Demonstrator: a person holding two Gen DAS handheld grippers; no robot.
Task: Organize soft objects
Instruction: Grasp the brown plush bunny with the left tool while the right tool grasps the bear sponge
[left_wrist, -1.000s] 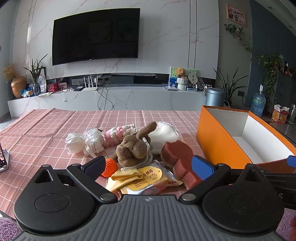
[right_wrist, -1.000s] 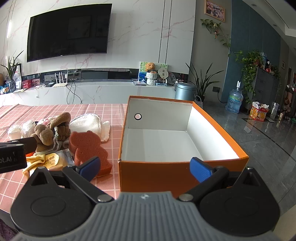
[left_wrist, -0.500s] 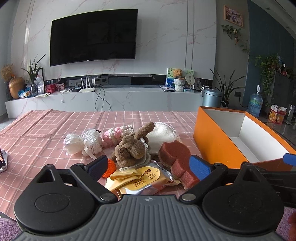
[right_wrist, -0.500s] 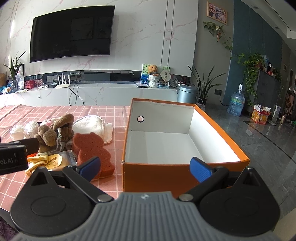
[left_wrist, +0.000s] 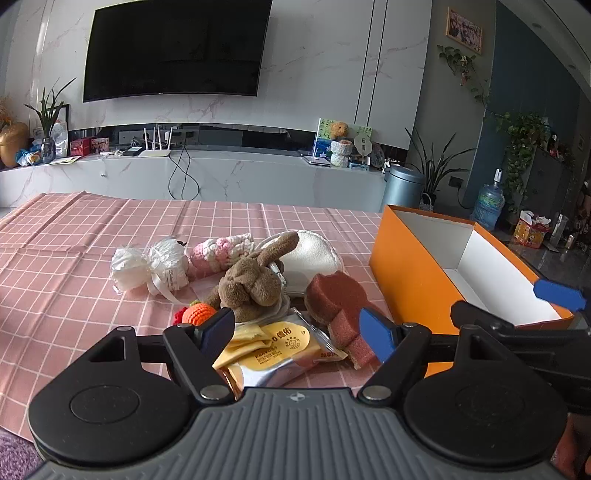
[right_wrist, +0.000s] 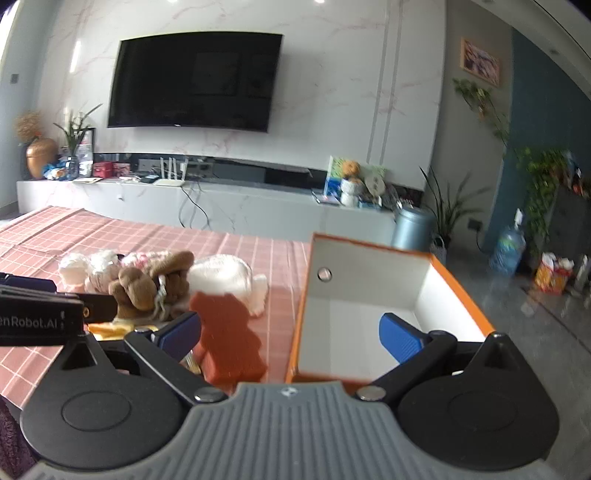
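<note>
A heap of soft things lies on the pink checked cloth: a brown plush dog (left_wrist: 251, 284), a red-brown bear-shaped sponge (left_wrist: 340, 299), a white pad (left_wrist: 310, 258), a pink-and-white crochet piece (left_wrist: 221, 254), a white ribboned bundle (left_wrist: 155, 266) and an orange crochet ball (left_wrist: 199, 314). My left gripper (left_wrist: 297, 332) hovers at the near edge of the heap, its jaws closing. A yellow foil packet (left_wrist: 277, 343) lies between them, and the pads do not press on it. My right gripper (right_wrist: 291, 334) is open, straddling the sponge (right_wrist: 229, 332) and the near corner of the orange box (right_wrist: 301, 325).
The orange box (left_wrist: 406, 269) with a white inside stands open and bare at the right end of the table. The left gripper's body (right_wrist: 37, 314) juts in at the left of the right wrist view. Bare cloth stretches to the left and behind the heap.
The left jaws have narrowed a little around the yellow packet. The right wrist view has swung left and rolled, so the sponge now sits between its fingers and the box lies further right.
</note>
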